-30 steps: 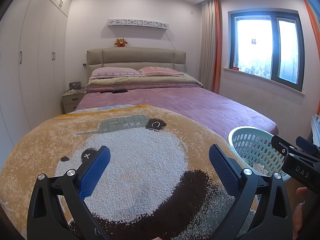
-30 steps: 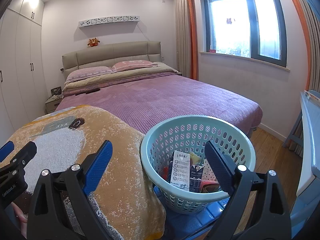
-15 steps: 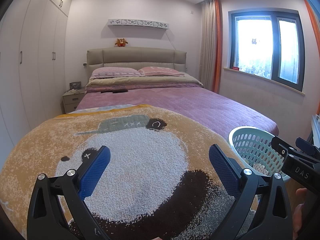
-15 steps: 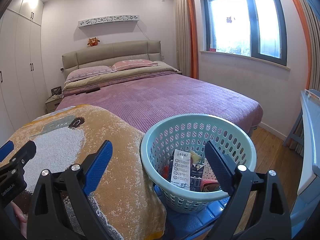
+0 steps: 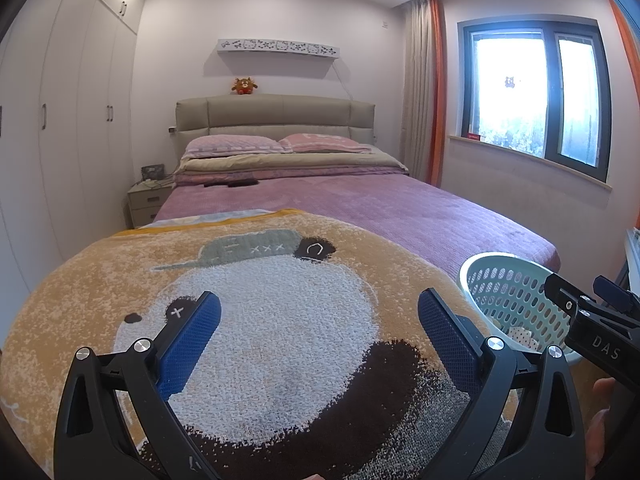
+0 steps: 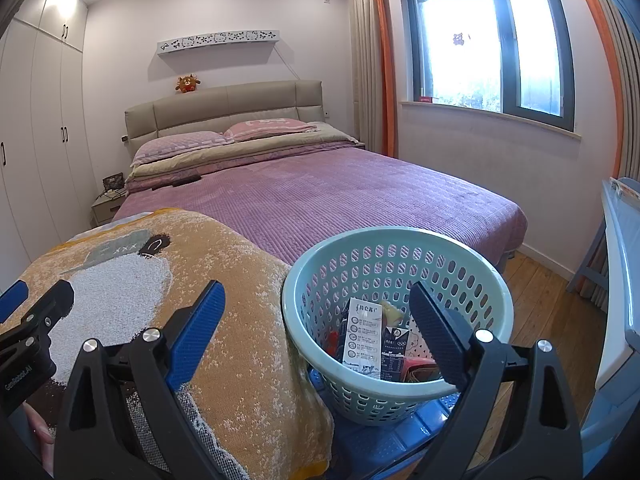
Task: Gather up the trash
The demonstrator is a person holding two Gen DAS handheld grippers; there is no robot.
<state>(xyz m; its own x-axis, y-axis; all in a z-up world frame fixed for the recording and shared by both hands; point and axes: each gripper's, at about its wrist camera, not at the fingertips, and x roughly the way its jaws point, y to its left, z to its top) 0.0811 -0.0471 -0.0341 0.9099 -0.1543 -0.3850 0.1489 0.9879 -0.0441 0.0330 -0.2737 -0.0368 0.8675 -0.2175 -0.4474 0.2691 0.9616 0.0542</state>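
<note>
Almost nothing has moved: both tongs, left (image 5: 319, 334) and right (image 6: 317, 328), hover spread wide and empty. Cartons and wrappers (image 6: 370, 340) already lie in the pale green perforated plastic basket (image 6: 472, 258); scan the purple quilted bed (image 6: 320, 196) for leftovers before finishing.

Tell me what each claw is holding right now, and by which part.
Nothing. The left claw is open over the blanket; the right claw is open beside the basket.

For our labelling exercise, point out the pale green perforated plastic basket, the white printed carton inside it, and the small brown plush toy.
Pale green perforated plastic basket (image 6: 400, 236): right wrist view, far rim.
White printed carton (image 6: 362, 334): right wrist view, front face.
Small brown plush toy (image 6: 187, 83): right wrist view, body.
</note>
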